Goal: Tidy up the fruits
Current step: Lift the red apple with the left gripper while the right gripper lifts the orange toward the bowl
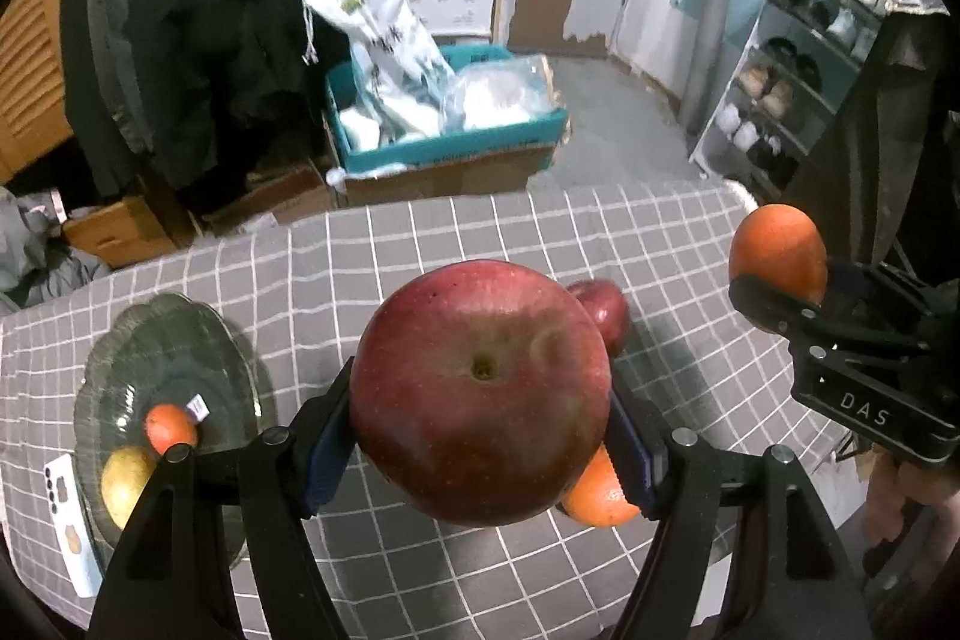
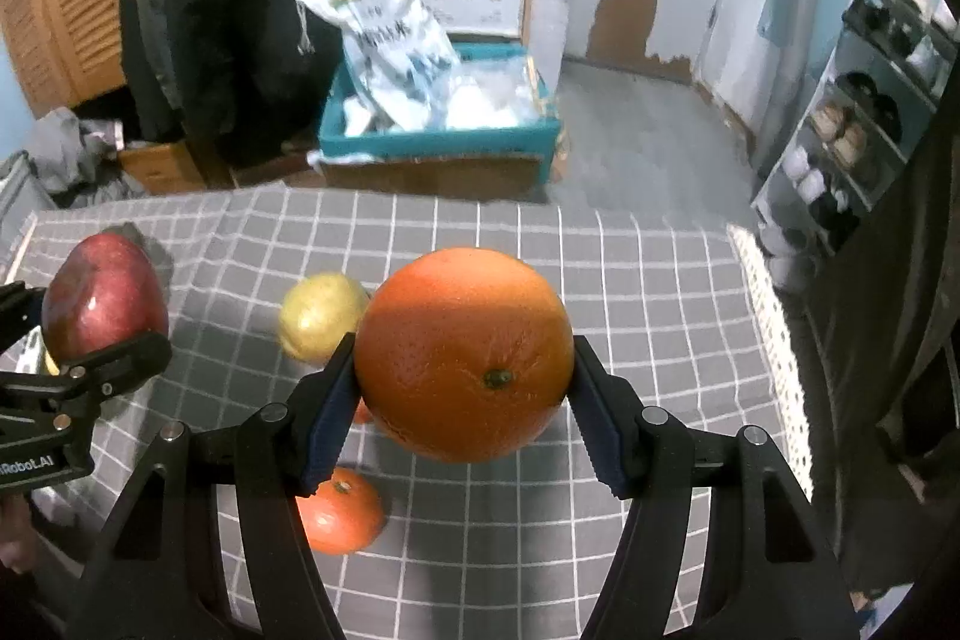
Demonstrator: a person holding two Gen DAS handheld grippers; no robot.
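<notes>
Red apple (image 1: 480, 400) is sitting pinched between the blue pads of the left tool (image 1: 480, 436), raised above the grid-cloth counter (image 1: 540, 232). Right tool (image 2: 465, 394) is pinching a large orange (image 2: 463, 353), also raised. Glass plate (image 1: 174, 340) at left is carrying a small orange (image 1: 171, 427) and a yellow fruit (image 1: 126, 484). Second apple (image 1: 603, 313), a mandarin (image 2: 339, 511) and another yellow fruit (image 2: 321, 316) are lying loose on the cloth.

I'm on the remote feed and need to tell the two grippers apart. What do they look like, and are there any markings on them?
Both are matte black two-finger grippers, the left gripper and the right gripper, with angular linkage arms, silver pivot pins and ridged dark blue finger pads. White lettering marks the bodies: "DAS" on the right one, "Robot.AI" on the left. No cables show.
</notes>
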